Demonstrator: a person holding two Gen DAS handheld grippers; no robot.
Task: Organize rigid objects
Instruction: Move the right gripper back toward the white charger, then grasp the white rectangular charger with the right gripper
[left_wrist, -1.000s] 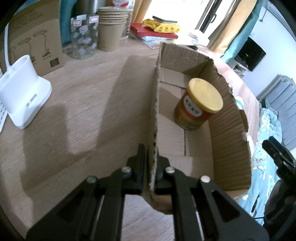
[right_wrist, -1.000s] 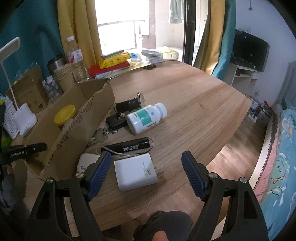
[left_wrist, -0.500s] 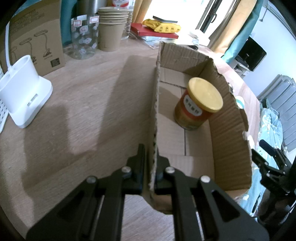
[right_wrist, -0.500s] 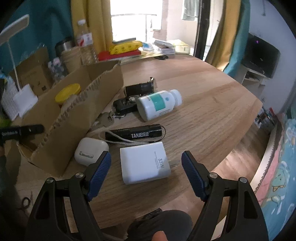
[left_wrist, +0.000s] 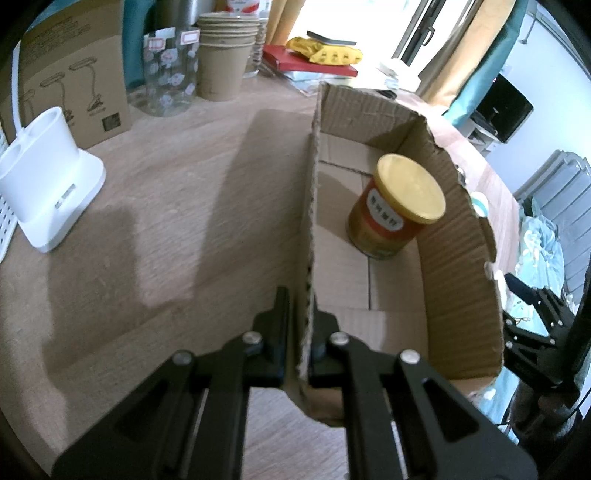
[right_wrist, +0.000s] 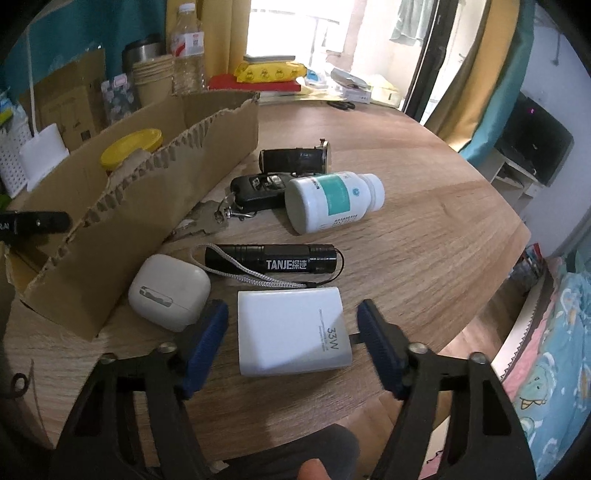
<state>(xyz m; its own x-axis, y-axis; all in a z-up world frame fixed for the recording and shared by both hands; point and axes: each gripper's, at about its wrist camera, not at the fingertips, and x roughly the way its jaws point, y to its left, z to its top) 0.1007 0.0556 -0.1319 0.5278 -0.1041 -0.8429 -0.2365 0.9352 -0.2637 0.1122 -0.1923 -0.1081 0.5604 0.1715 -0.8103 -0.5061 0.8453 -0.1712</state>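
Note:
My left gripper (left_wrist: 305, 325) is shut on the near wall of an open cardboard box (left_wrist: 458, 258). A yellow-lidded can (left_wrist: 397, 210) stands inside it. My right gripper (right_wrist: 291, 332) is open, its blue pads on either side of a white 33W charger (right_wrist: 291, 332) lying on the wooden table. Beside it lie a white earbud case (right_wrist: 168, 297), a black TANJE flashlight (right_wrist: 273, 258), a white pill bottle (right_wrist: 332, 201), car keys (right_wrist: 255, 190) and a black cylinder (right_wrist: 293, 160). The box (right_wrist: 155, 192) shows at left in the right wrist view.
A white lamp base (left_wrist: 48, 192), a brown carton (left_wrist: 74, 74), a patterned glass (left_wrist: 168, 81) and stacked paper cups (left_wrist: 223, 62) stand left of the box. Books (right_wrist: 255, 83) and a water bottle (right_wrist: 188, 51) lie at the table's far side. The table edge (right_wrist: 491, 273) curves at right.
My right gripper has moved down and forward to the charger, which now lies between its pads. The left gripper stays clamped on the box wall.

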